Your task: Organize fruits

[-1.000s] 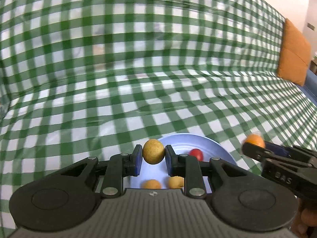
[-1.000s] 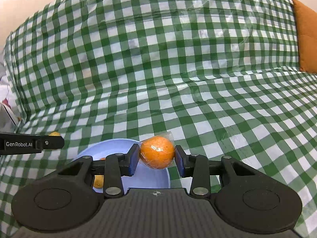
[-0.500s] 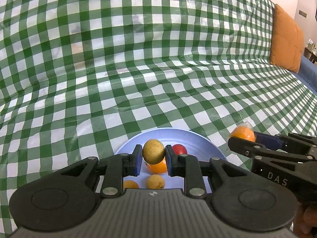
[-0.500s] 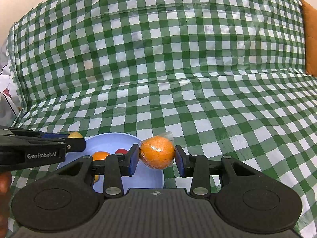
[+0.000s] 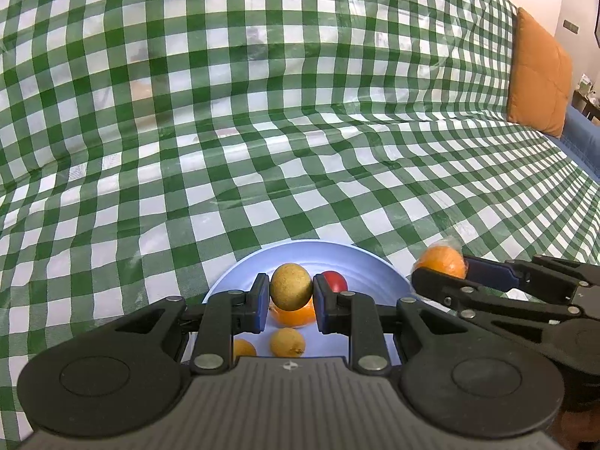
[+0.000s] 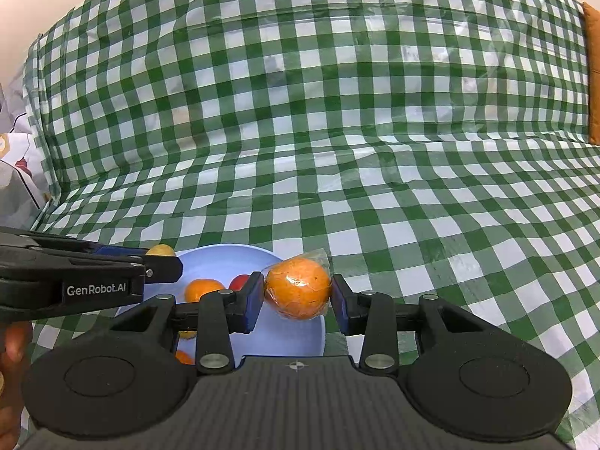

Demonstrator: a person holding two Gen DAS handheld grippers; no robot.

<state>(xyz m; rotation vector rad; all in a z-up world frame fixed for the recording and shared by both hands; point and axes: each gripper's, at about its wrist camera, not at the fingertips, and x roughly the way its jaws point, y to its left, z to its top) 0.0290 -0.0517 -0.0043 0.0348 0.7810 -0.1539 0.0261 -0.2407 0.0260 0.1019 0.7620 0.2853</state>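
Blue plate (image 5: 378,270) near half hidden behind fingers; orange cushion (image 6: 594,75) cut off (right edge).

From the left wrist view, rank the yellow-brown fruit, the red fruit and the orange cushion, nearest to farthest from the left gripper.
1. Yellow-brown fruit: clamped in the left gripper.
2. Red fruit: in the blue bowl, just right.
3. Orange cushion: far right, on the sofa back.

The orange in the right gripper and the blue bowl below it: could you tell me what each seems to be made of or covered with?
The orange looks wrapped in thin clear plastic film: it shows glossy wrinkles and a twisted tail at its top right. The blue bowl looks like smooth matte plastic or glazed ceramic; its even pale colour and soft sheen leave that open.
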